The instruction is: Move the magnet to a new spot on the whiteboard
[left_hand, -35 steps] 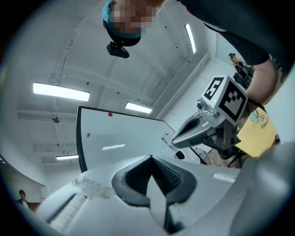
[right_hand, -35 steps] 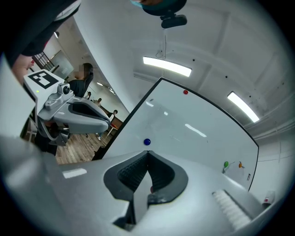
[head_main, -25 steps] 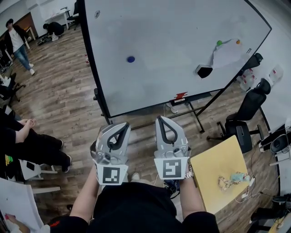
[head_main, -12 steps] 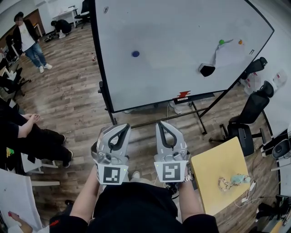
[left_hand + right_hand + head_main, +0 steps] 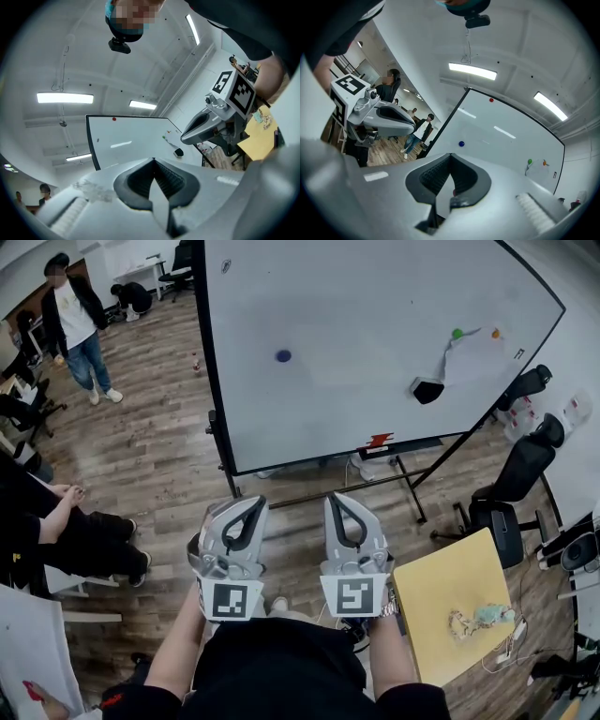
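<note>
Nearest, in front of the person's dark-clad body, 2 grey claws are held side by side above the wooden plank floor (image 5: 159, 456), each with a square-marker cube at its rear. The left claw (image 5: 251, 506) has its jaws together with nothing between them. The right claw (image 5: 336, 502), just beside it, has its jaws pressed together too and is likewise empty. Both tips point toward the board and neither touches it. To the right of the right claw stands a yellow square worktop (image 5: 441, 577) carrying a small pale tangle (image 5: 473, 617) too small to identify. At the left edge are a seated person's legs (image 5: 66, 540) in dark trousers. Past the worktop is a black office chair (image 5: 514, 474). Ahead stands the large black-framed whiteboard (image 5: 375, 296) on a black metal stand. The small round blue magnet (image 5: 283, 356) sits alone on the board's left half, at about mid-height and well apart from both claws. Near the board's right edge, a green round magnet (image 5: 457, 333) and an orange round magnet (image 5: 495, 333) sit by the top of a white sheet of paper (image 5: 469, 357), and a black eraser (image 5: 427, 389) sits just below its lower left corner. A small red item (image 5: 379, 439) shows at the board's bottom edge. The right gripper view also shows a red round magnet (image 5: 491, 100) near the top edge. Farthest off, a standing person (image 5: 77, 324) in a white shirt and dark jacket is on the floor left of the board.
</note>
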{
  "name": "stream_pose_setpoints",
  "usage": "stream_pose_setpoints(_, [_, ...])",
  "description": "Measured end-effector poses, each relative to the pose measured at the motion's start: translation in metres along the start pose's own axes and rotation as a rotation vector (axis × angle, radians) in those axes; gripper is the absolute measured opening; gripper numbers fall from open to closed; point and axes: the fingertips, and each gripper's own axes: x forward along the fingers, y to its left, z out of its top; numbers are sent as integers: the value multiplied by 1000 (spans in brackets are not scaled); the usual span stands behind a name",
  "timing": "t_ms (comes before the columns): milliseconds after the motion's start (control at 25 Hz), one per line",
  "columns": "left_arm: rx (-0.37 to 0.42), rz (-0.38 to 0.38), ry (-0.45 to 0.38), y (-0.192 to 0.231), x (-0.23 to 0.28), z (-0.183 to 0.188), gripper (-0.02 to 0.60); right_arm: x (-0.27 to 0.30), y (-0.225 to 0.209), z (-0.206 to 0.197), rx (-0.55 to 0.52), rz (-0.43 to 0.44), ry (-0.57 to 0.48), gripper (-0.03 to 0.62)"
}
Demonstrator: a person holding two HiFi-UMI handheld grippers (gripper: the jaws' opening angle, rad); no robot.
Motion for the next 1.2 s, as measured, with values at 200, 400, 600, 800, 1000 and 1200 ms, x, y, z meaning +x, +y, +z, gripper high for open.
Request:
stream_pose_setpoints(200, [-26, 16, 8, 0, -4, -6, 0, 0, 1, 1, -10, 1, 3, 2])
stream_pose_setpoints(400, [-13, 6, 5, -2, -2, -3, 0, -1, 1, -2, -8, 2, 10, 2])
stream_pose_setpoints(600, [-32, 10, 14, -4, -3, -8, 0, 0, 3, -4, -3, 6, 16, 2])
stream_pose_setpoints(800, [-17, 3, 3, -3, 0, -3, 0, 2, 2, -3, -13, 8, 11, 2])
stream_pose_setpoints(1000, [-25, 4, 7, -4, 0, -3, 0, 2, 2, -2, -9, 9, 11, 2])
stream_pose_setpoints(1200, [-28, 3, 8, -5, 0, -5, 0, 2, 2, -4, -20, 14, 19, 2])
